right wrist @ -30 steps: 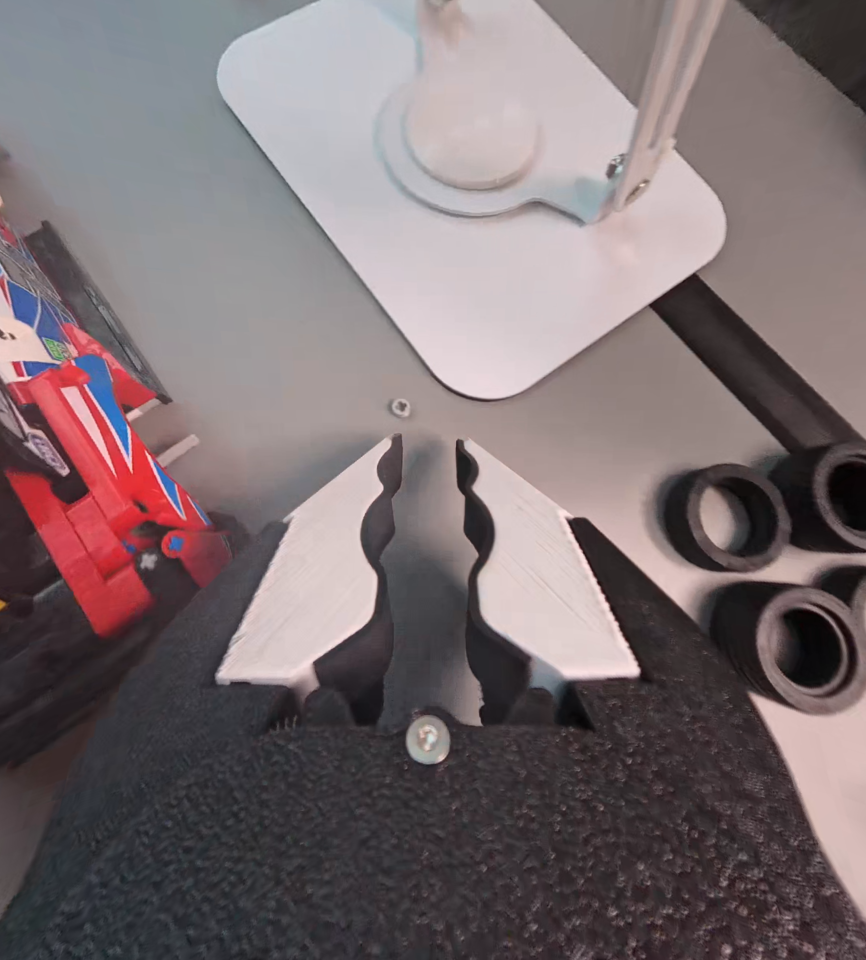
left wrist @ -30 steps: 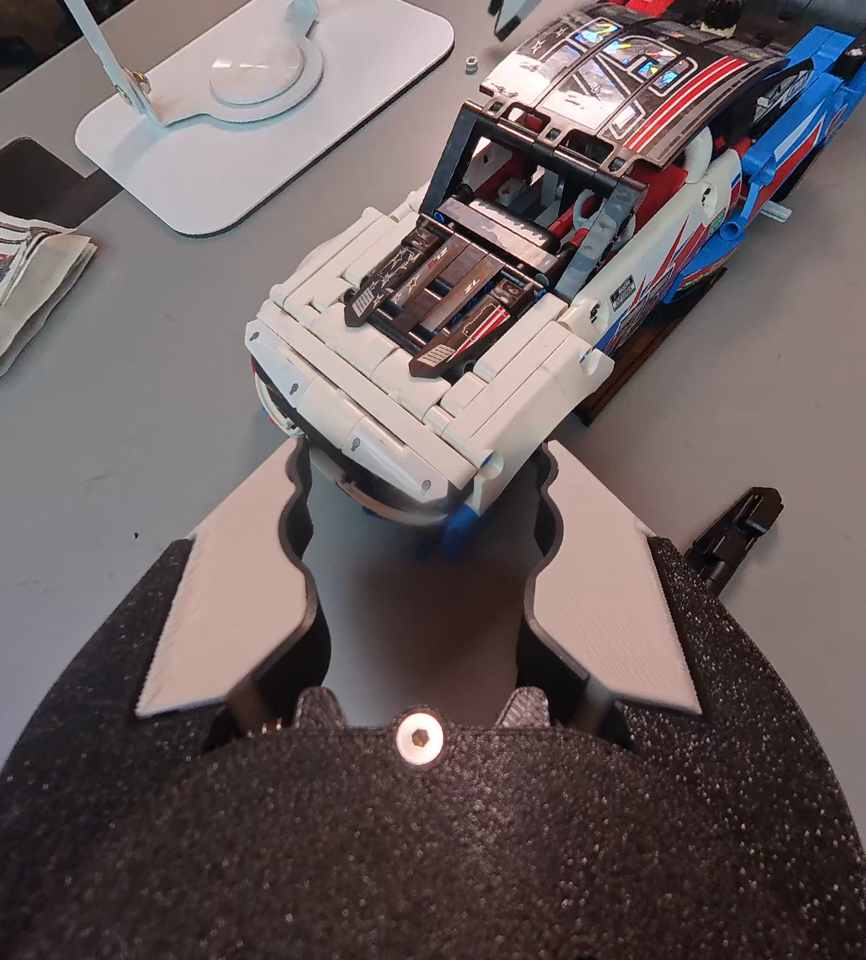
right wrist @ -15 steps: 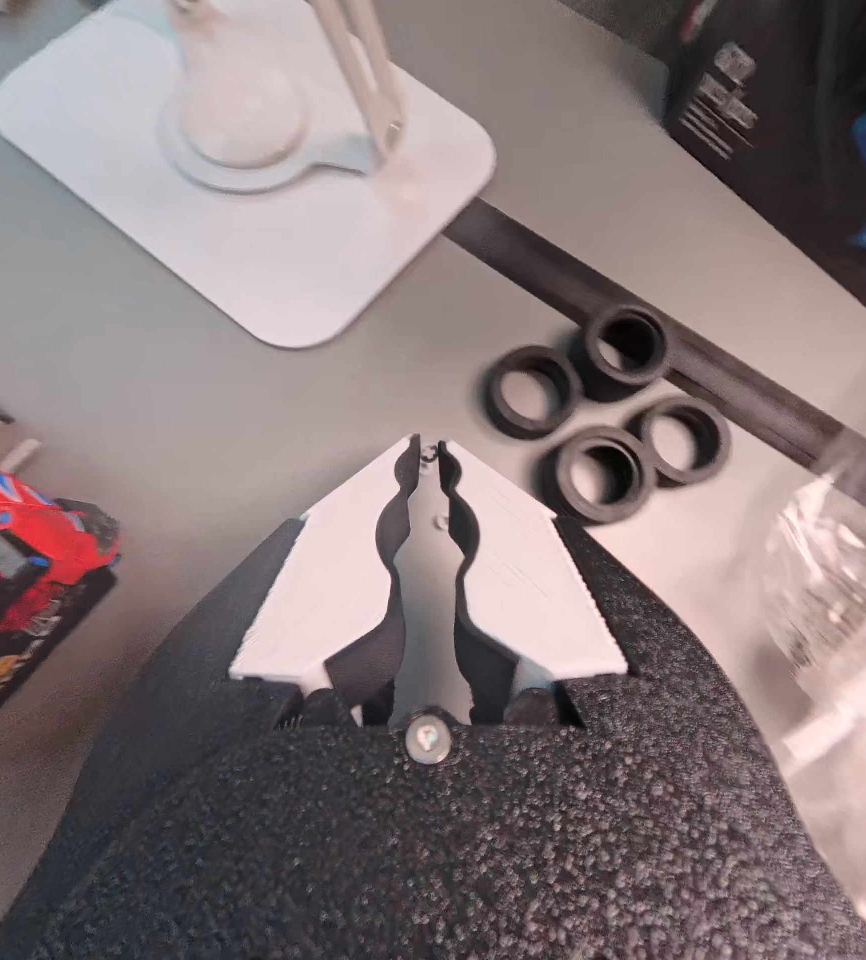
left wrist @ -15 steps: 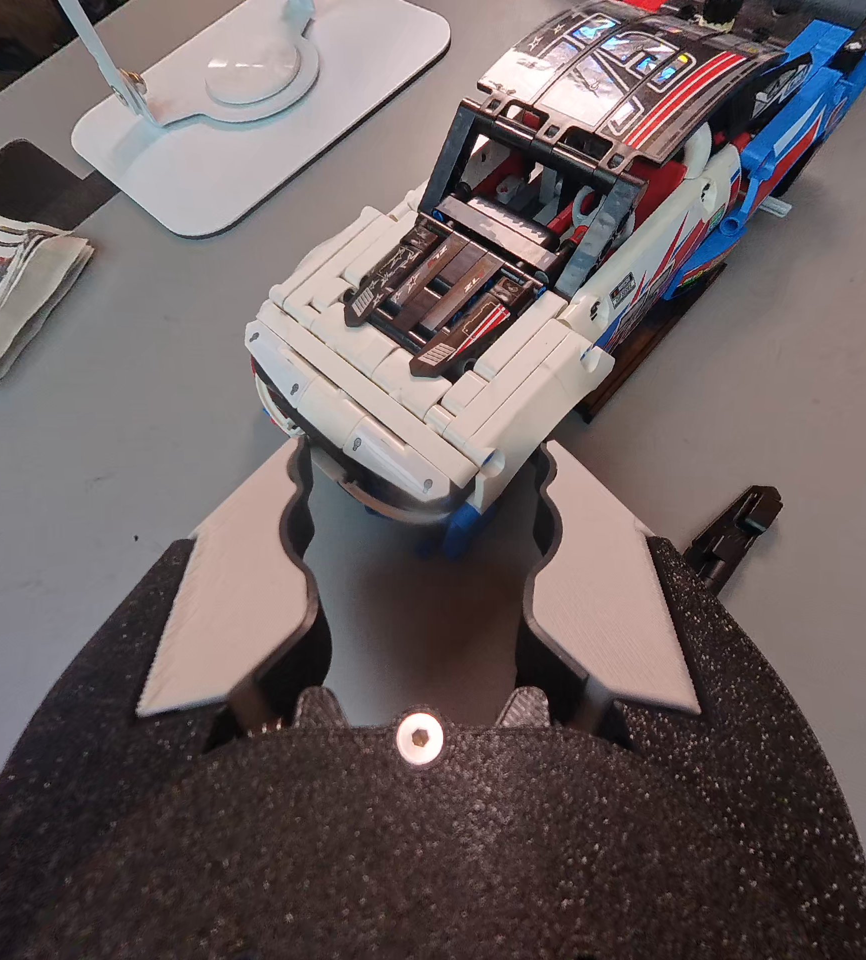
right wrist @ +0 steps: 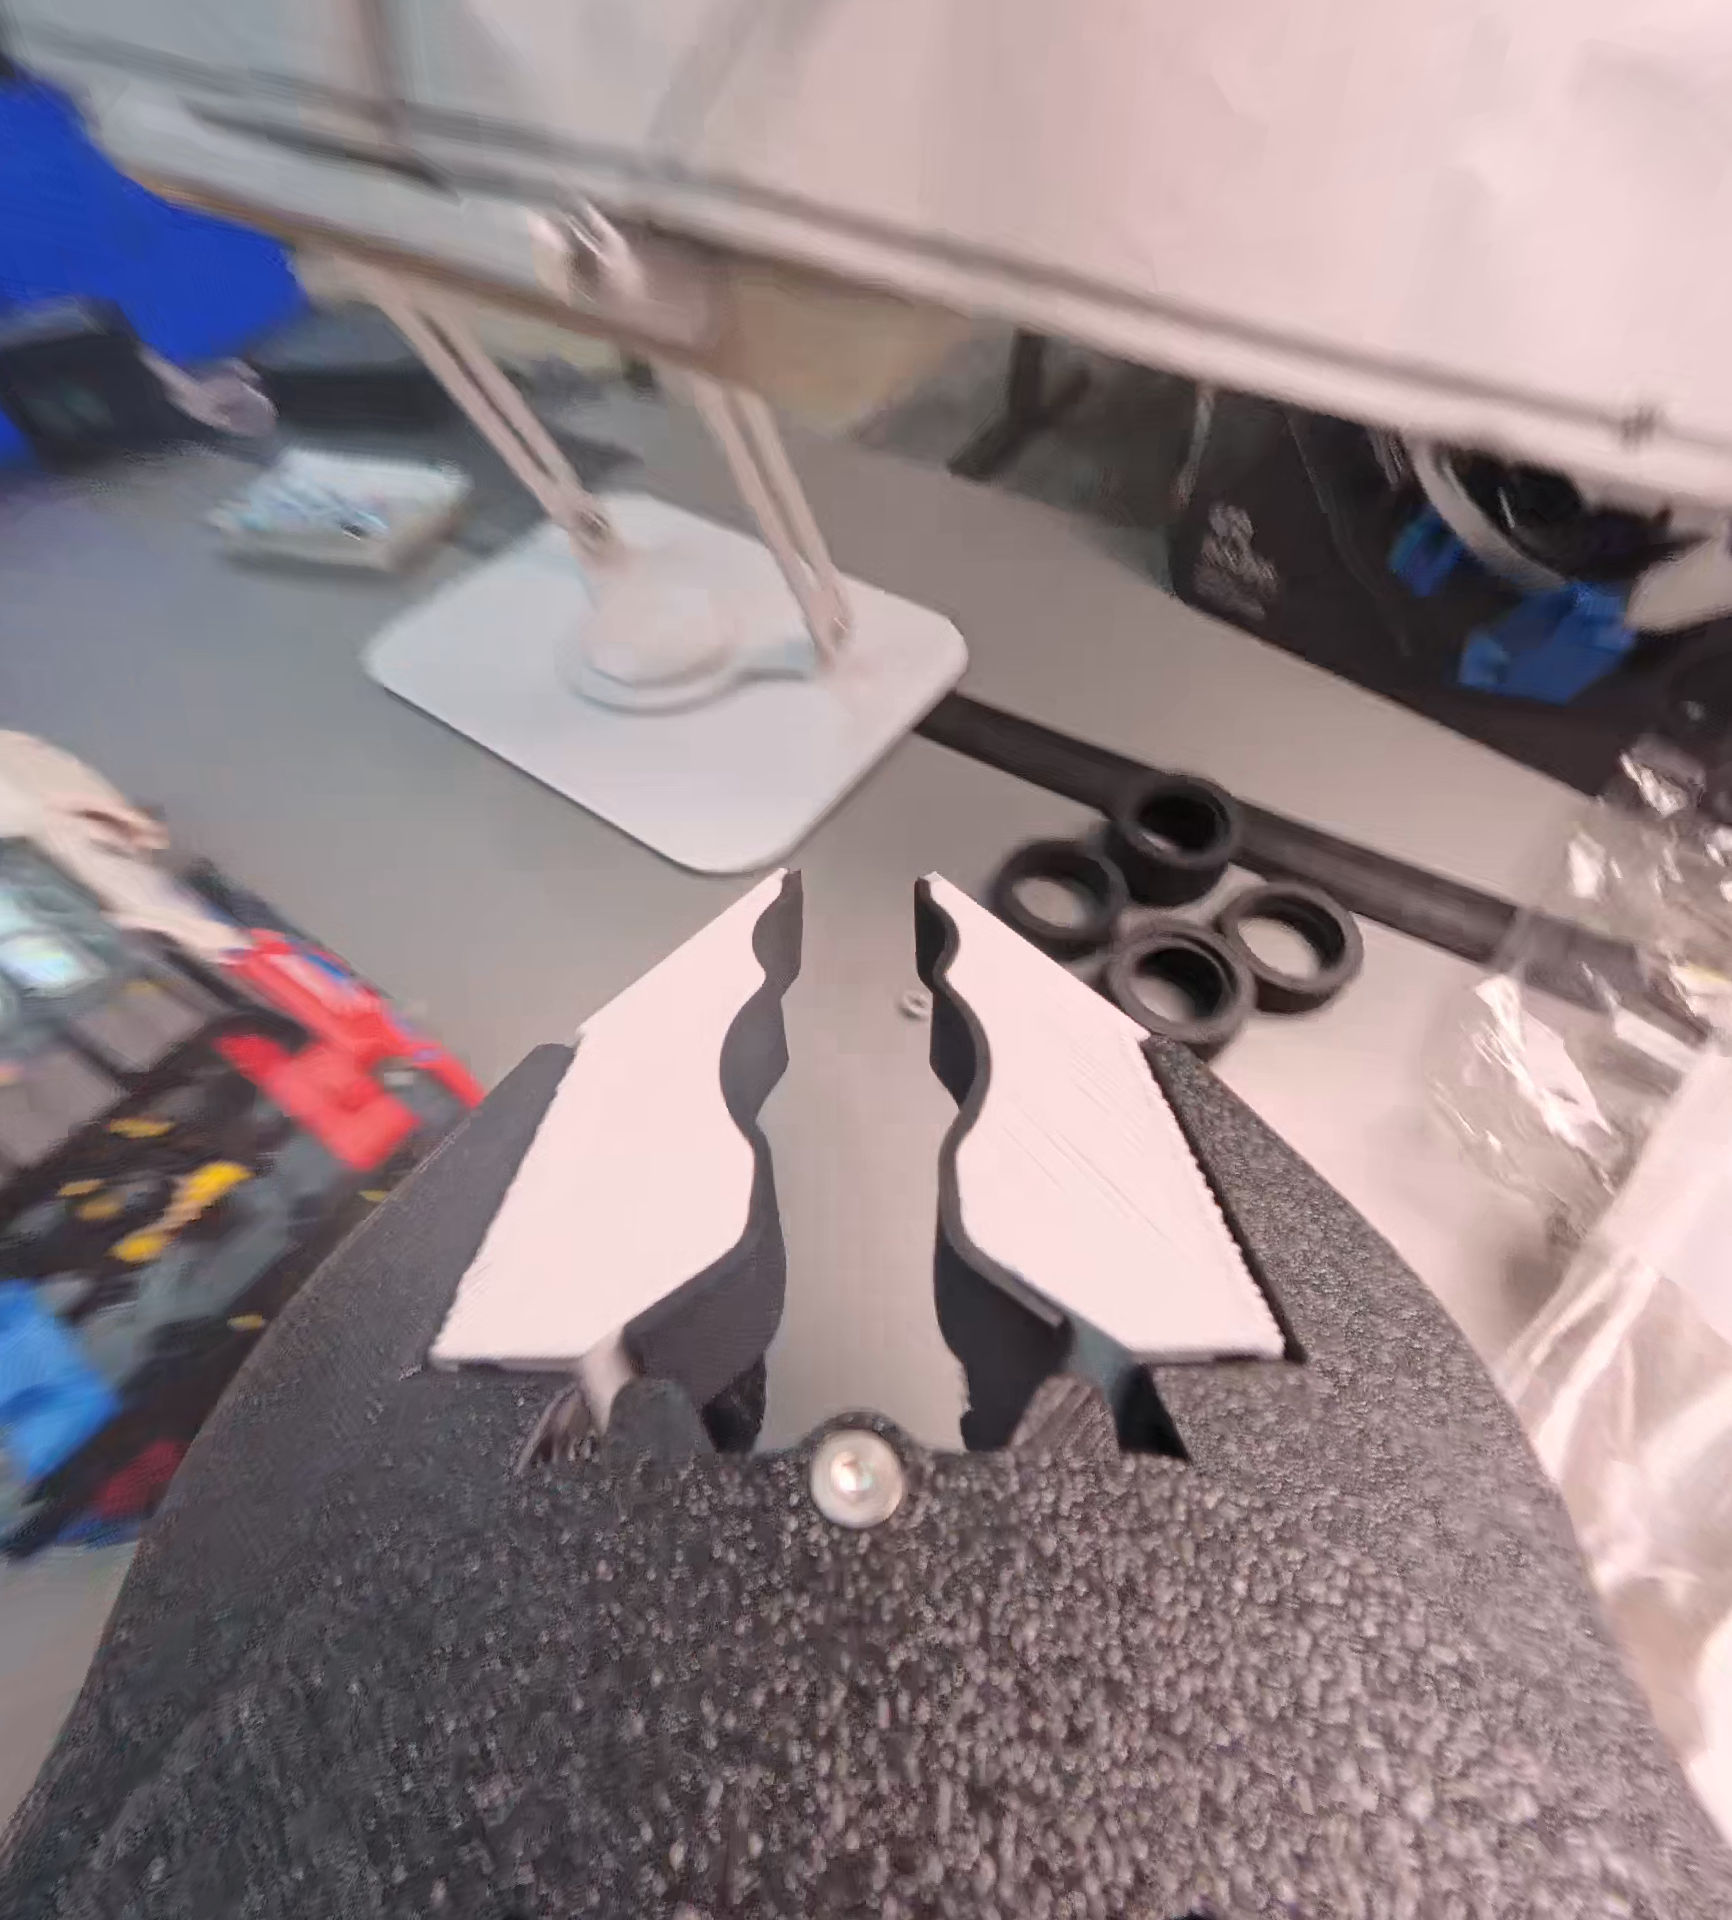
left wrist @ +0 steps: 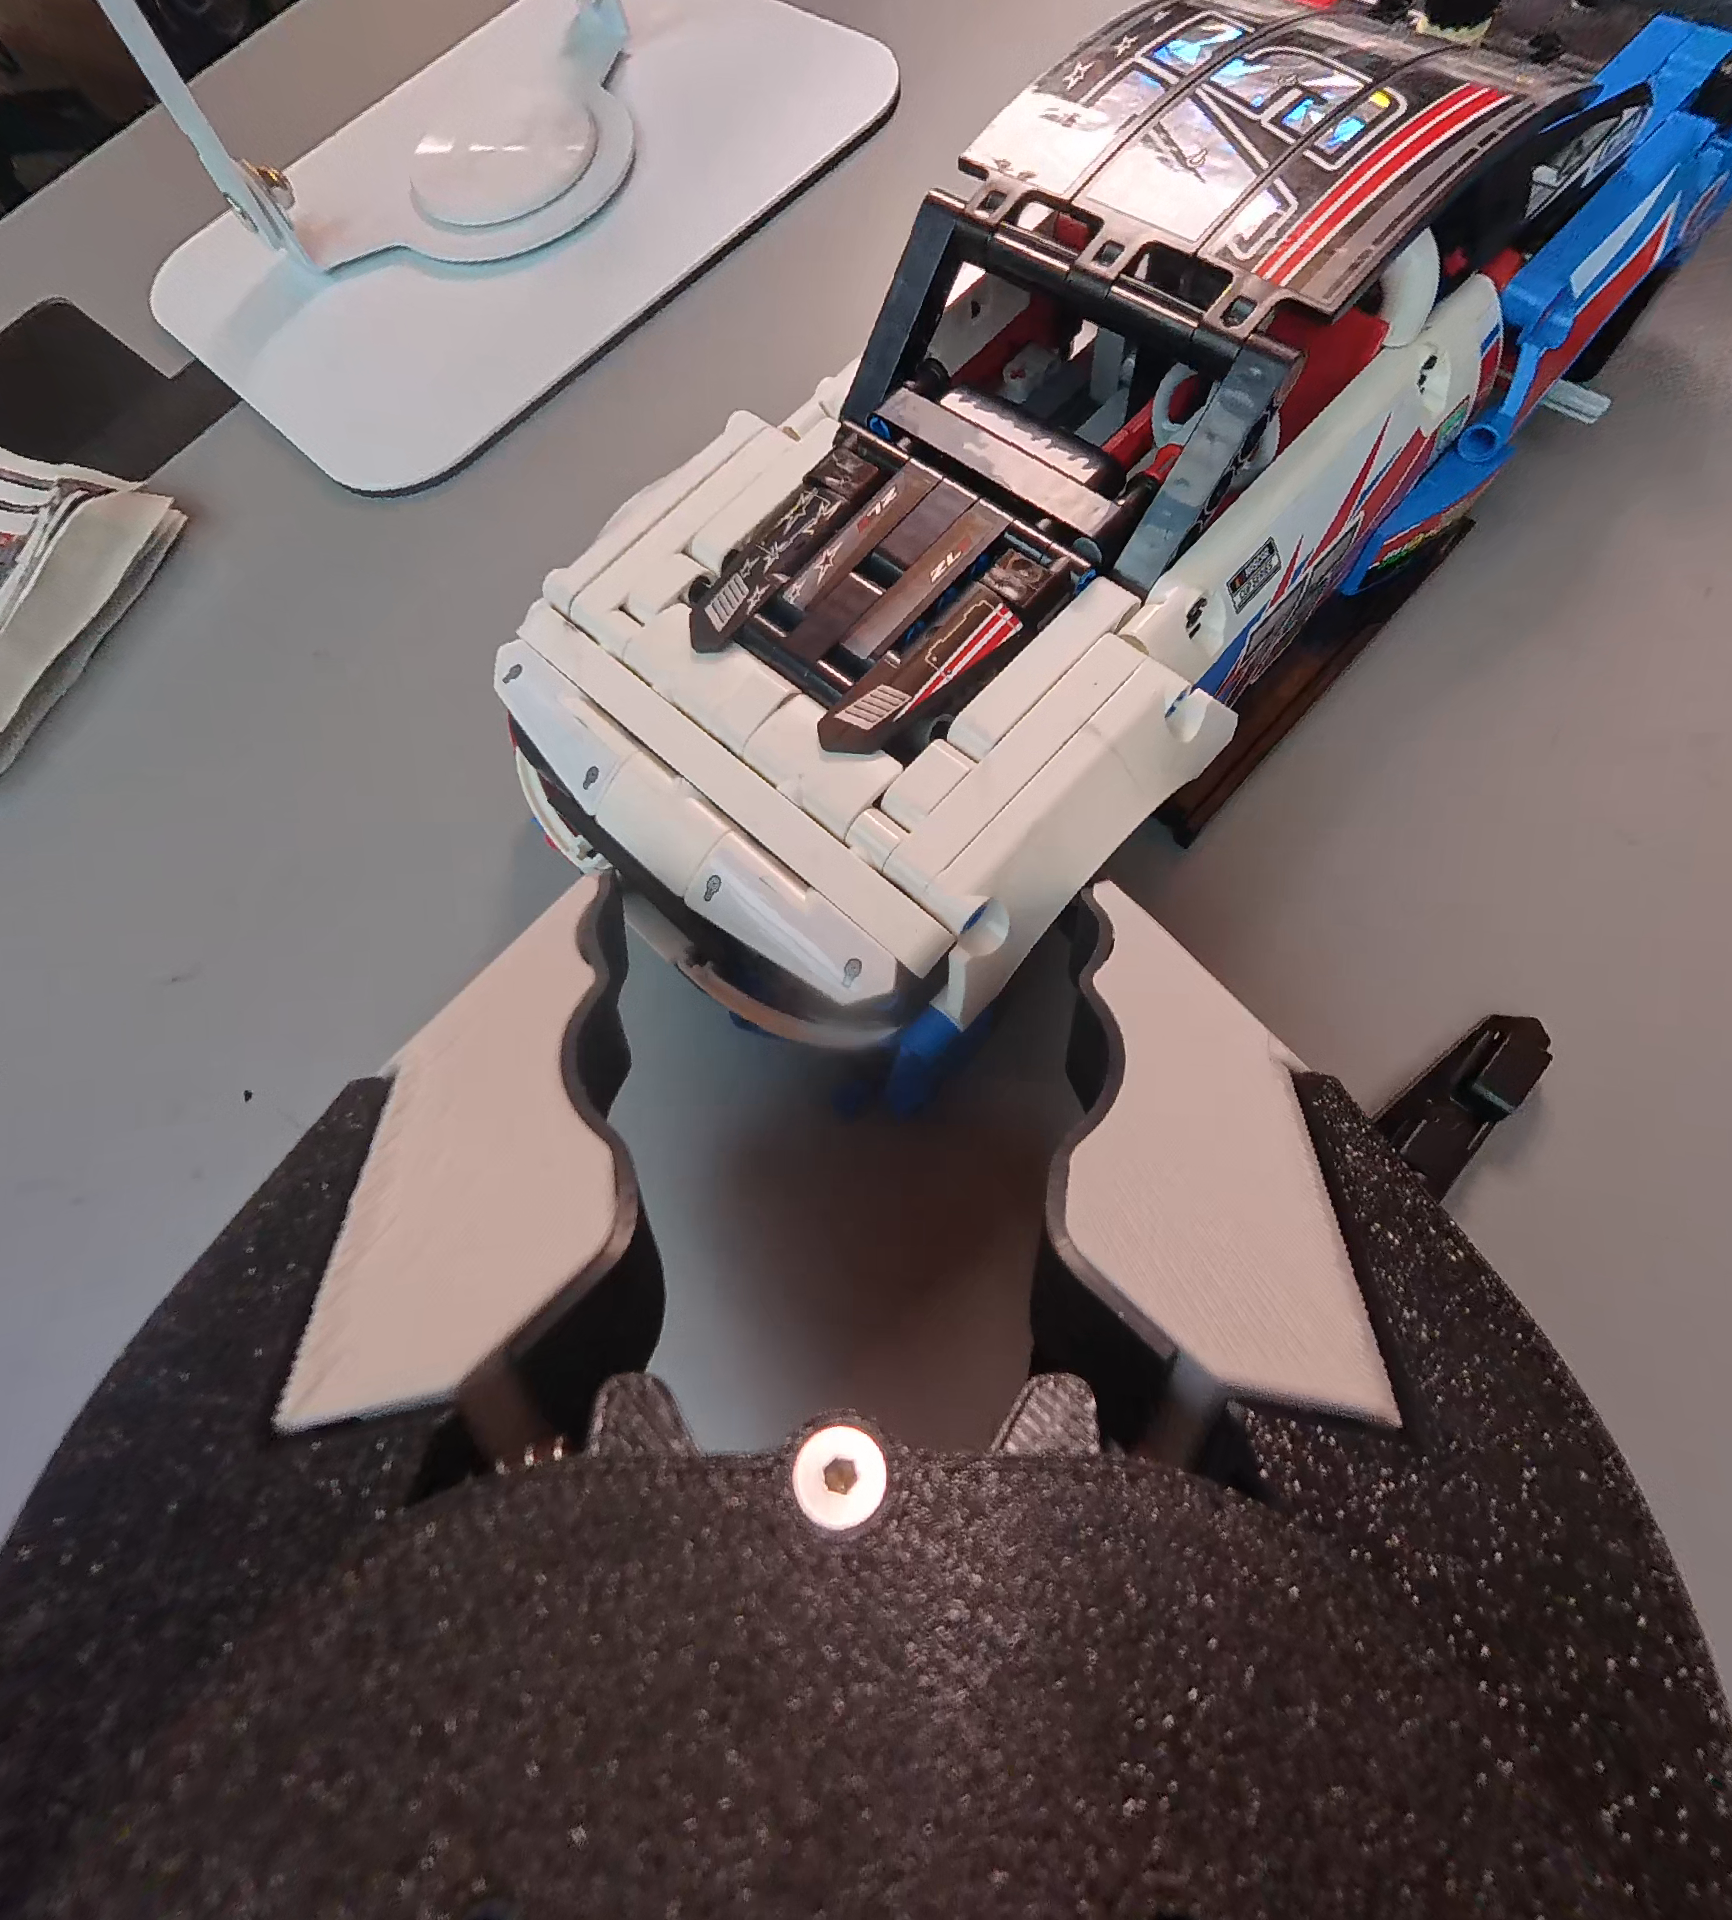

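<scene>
A brick-built toy race car [left wrist: 945, 665] with a white nose, black roof and blue rear stands on the grey table. My left gripper [left wrist: 846, 904] is open wide, with its grey fingertips on either side of the car's front bumper. It is low over the table. In the blurred right wrist view my right gripper [right wrist: 857, 894] is partly open and empty, above the table. Several black rubber tyres [right wrist: 1179, 868] lie just right of its tips. A tiny nut [right wrist: 909, 1003] lies on the table between its fingers. The car [right wrist: 322, 1060] shows at the left.
A white stand base [left wrist: 529, 260] with a thin arm sits at the back left, also seen in the right wrist view [right wrist: 737, 769]. A folded printed sheet [left wrist: 20, 613] lies far left. A small black part [left wrist: 1464, 1091] lies right of my left gripper. Clear plastic bags [right wrist: 1620, 1039] are at the right. A blue sleeve [right wrist: 41, 260] is far off. My hands' fingertips stand some 35 cm from each other.
My right gripper has pulled back and tilted up, away from the stand base toward the tyres. Its jaws closed almost fully and have now opened partway. The left gripper and car have barely moved.
</scene>
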A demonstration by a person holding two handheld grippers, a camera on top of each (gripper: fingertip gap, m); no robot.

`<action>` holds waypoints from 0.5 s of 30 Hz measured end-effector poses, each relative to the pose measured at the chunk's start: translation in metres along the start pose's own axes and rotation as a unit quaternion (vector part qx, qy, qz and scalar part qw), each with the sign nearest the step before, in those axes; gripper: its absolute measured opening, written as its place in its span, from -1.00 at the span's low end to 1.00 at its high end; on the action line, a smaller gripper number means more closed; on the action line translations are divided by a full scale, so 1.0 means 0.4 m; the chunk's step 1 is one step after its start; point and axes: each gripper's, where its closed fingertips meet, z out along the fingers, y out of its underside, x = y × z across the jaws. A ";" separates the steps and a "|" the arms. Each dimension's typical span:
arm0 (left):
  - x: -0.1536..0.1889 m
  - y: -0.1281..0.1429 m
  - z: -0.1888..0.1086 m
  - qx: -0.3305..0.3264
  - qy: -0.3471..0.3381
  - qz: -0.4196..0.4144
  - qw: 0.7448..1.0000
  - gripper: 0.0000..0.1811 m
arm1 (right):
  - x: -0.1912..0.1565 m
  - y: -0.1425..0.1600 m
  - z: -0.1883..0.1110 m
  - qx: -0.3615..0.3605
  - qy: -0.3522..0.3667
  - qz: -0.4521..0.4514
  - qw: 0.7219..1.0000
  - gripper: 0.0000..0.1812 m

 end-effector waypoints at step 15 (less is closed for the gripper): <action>0.018 -0.015 -0.153 0.064 0.045 0.021 0.997 -0.23 | -0.841 0.270 -0.099 -0.116 -0.322 -0.224 0.913 -0.74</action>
